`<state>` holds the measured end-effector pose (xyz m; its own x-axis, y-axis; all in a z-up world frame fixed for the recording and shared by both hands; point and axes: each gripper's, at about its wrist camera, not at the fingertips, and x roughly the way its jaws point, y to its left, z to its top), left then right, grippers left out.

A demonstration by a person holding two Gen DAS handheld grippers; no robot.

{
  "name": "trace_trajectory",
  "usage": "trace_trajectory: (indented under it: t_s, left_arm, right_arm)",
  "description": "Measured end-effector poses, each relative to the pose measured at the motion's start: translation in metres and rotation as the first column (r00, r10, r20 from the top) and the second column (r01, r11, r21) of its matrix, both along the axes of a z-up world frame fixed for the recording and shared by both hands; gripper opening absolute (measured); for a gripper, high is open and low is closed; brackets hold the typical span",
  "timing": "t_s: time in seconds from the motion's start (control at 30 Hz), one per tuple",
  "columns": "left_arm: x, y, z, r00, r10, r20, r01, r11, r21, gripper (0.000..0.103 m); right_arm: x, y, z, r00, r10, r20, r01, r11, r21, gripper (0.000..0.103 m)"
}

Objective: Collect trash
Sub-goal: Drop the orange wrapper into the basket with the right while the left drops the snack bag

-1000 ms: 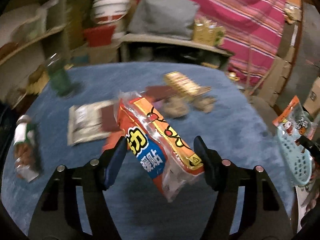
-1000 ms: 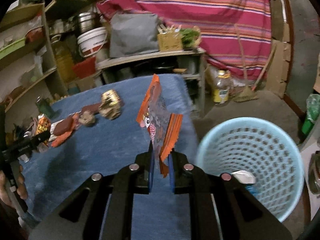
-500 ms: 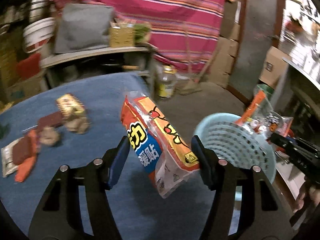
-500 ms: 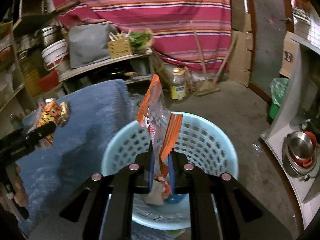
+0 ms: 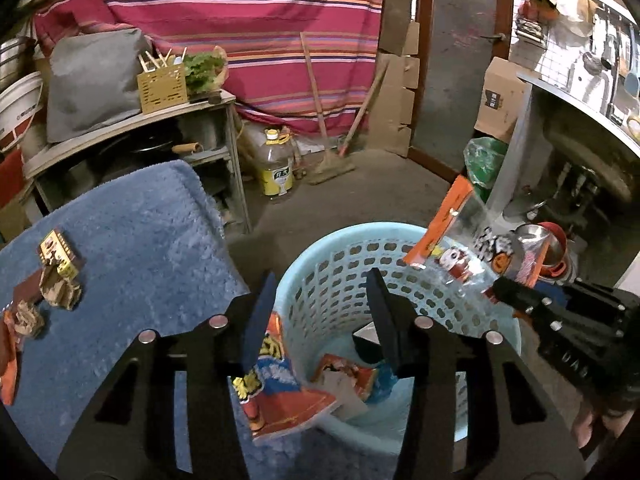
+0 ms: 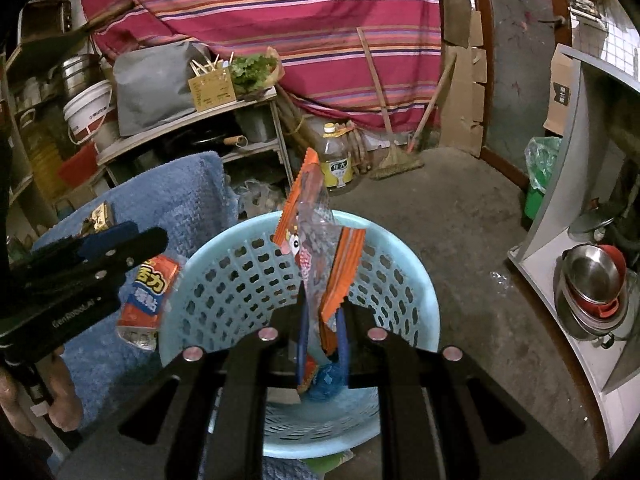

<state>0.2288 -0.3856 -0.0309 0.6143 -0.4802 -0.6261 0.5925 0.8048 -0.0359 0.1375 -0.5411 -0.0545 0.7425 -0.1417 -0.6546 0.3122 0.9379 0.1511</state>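
1. Since half a second ago, the red and blue packet (image 5: 276, 384) has been let go by the left gripper (image 5: 320, 320); it is now seen below the spread jaws, draped over the near rim of the light blue basket (image 5: 348, 240).
2. The left gripper is held open above the basket's near edge, angled downward.
3. The right gripper (image 6: 322, 328) is kept closed on the orange-edged clear wrapper (image 6: 316, 240), which is held upright over the basket.
4. More wrappers (image 5: 352, 376) lie on the basket floor.
5. Crumpled scraps (image 5: 56, 276) are left on the blue cloth (image 5: 140, 240).
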Motion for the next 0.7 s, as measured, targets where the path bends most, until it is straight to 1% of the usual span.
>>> trace_trajectory:
  t_s: [0.07, 0.13, 0.17, 0.2, 0.27, 0.33, 0.4, 0.43, 0.5, 0.57, 0.63, 0.67, 0.7]
  left_arm:
    - [0.001, 0.002, 0.003, 1.000, 0.004, 0.001, -0.004, 1.000, -0.006, 0.046]
    - [0.004, 0.010, 0.005, 1.000, 0.026, 0.010, -0.026, 1.000, 0.004, 0.046]
    - [0.006, 0.013, 0.004, 0.999, 0.037, 0.011, -0.037, 0.999, 0.009, 0.051]
    - [0.008, 0.018, 0.004, 0.999, 0.052, 0.013, -0.053, 0.999, 0.012, 0.062]
    - [0.013, 0.031, 0.000, 0.996, 0.092, 0.013, -0.092, 0.996, 0.019, 0.073]
    - [0.018, 0.037, -0.006, 0.994, 0.106, -0.010, -0.105, 0.994, 0.021, 0.076]
    - [0.022, 0.043, -0.017, 0.991, 0.118, -0.058, -0.117, 0.993, 0.024, 0.082]
    - [0.022, 0.044, -0.021, 0.990, 0.122, -0.069, -0.121, 0.992, 0.029, 0.083]
    - [0.020, 0.043, -0.030, 0.989, 0.128, -0.074, -0.125, 0.991, 0.044, 0.089]
    - [0.017, 0.040, -0.038, 0.987, 0.133, -0.087, -0.128, 0.990, 0.055, 0.093]
    - [0.017, 0.037, -0.043, 0.986, 0.129, -0.103, -0.123, 0.991, 0.059, 0.093]
    - [0.016, 0.035, -0.046, 0.986, 0.122, -0.114, -0.116, 0.991, 0.062, 0.092]
    - [0.017, 0.033, -0.049, 0.986, 0.118, -0.119, -0.110, 0.992, 0.069, 0.087]
  right_arm:
    - [0.002, 0.001, -0.002, 1.000, 0.003, -0.004, -0.003, 1.000, 0.002, 0.013]
    - [0.002, 0.002, -0.004, 1.000, 0.003, -0.006, -0.003, 1.000, 0.004, 0.013]
    - [0.002, 0.002, -0.004, 1.000, 0.003, -0.005, -0.003, 1.000, 0.006, 0.013]
    - [0.002, 0.002, -0.004, 1.000, 0.001, -0.005, -0.001, 1.000, 0.008, 0.013]
    - [0.003, 0.001, -0.006, 1.000, -0.001, -0.006, 0.001, 1.000, 0.013, 0.013]
    - [0.003, 0.001, -0.007, 1.000, -0.006, -0.006, 0.006, 1.000, 0.020, 0.013]
    - [0.003, 0.002, -0.009, 1.000, -0.009, -0.009, 0.009, 1.000, 0.026, 0.013]
    - [0.003, 0.003, -0.010, 1.000, -0.009, -0.011, 0.009, 1.000, 0.027, 0.013]
    - [0.003, 0.002, -0.013, 1.000, -0.008, -0.014, 0.009, 1.000, 0.028, 0.013]
    - [0.003, 0.002, -0.015, 1.000, -0.010, -0.020, 0.010, 1.000, 0.030, 0.013]
    - [0.003, 0.000, -0.017, 1.000, -0.014, -0.024, 0.014, 0.999, 0.034, 0.013]
    - [0.003, -0.001, -0.018, 1.000, -0.016, -0.025, 0.017, 0.999, 0.036, 0.013]
    - [0.003, -0.002, -0.019, 1.000, -0.017, -0.027, 0.018, 0.999, 0.037, 0.013]
